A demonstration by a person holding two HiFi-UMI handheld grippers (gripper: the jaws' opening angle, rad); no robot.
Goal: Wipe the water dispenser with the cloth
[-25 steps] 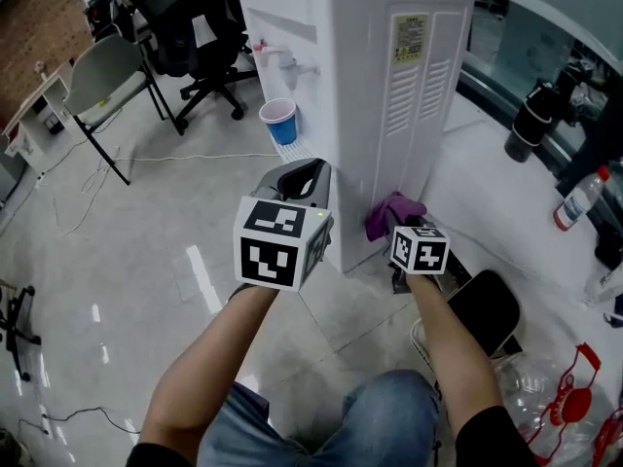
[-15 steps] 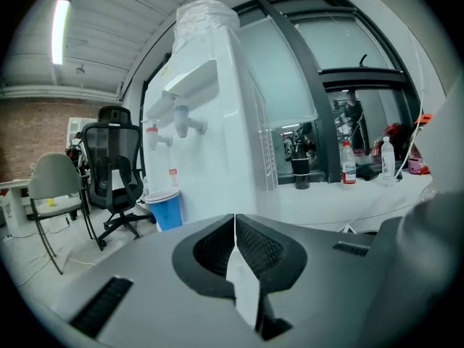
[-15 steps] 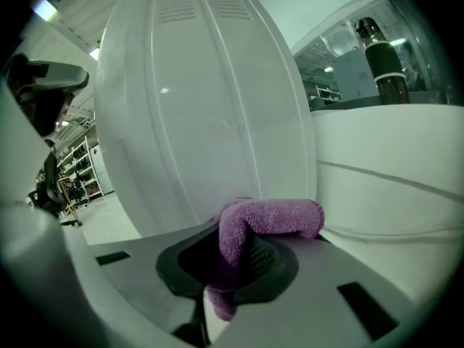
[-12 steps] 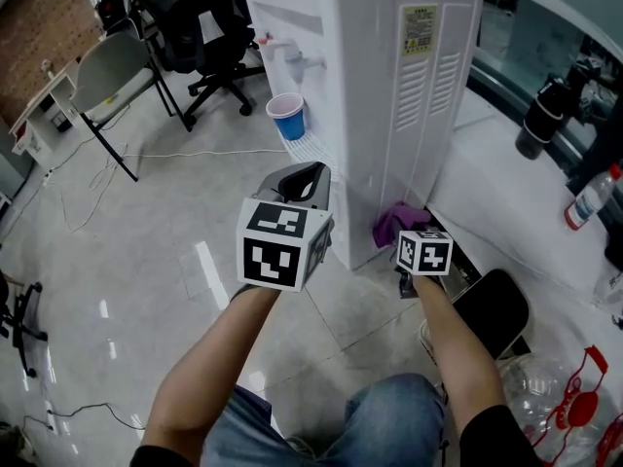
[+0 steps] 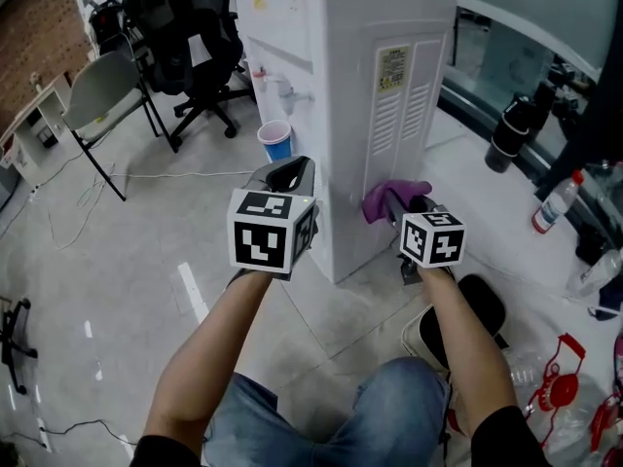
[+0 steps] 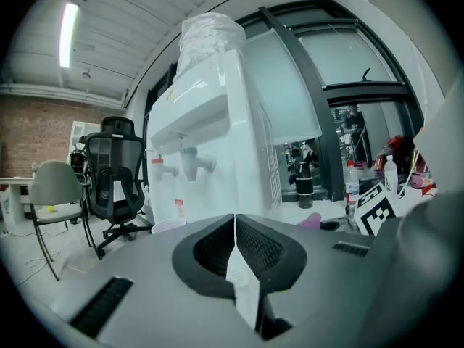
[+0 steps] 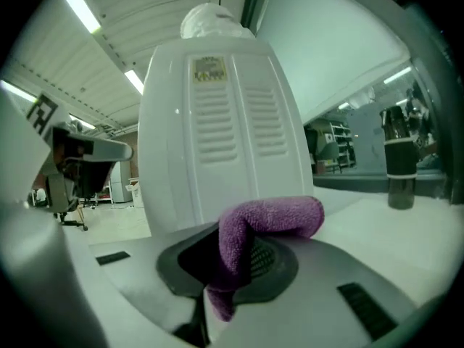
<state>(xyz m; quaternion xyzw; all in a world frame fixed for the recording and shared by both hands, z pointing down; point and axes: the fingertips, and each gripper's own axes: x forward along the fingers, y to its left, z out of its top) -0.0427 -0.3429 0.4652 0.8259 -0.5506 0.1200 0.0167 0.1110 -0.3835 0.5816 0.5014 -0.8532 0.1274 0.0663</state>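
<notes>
The white water dispenser (image 5: 360,95) stands on the floor ahead of me, its vented side panel (image 7: 217,129) facing my right gripper. My right gripper (image 5: 404,207) is shut on a purple cloth (image 5: 389,198), which folds out between its jaws (image 7: 268,227) and sits close to the lower side panel; whether it touches is unclear. My left gripper (image 5: 292,173) is held up left of the dispenser's front corner, shut with nothing in it (image 6: 233,249). The dispenser's taps (image 6: 181,165) show in the left gripper view.
A blue paper cup (image 5: 275,142) stands on the dispenser's drip tray. Black office chairs (image 5: 190,37) and a grey folding chair (image 5: 102,90) are at the back left. Dark and clear bottles (image 5: 508,129) sit on the ledge at right. A black stool (image 5: 477,309) is under my right arm.
My right gripper with the cloth has risen along the dispenser's side panel. The head view has shifted, bringing more of the dispenser's top into view. The left gripper stayed shut.
</notes>
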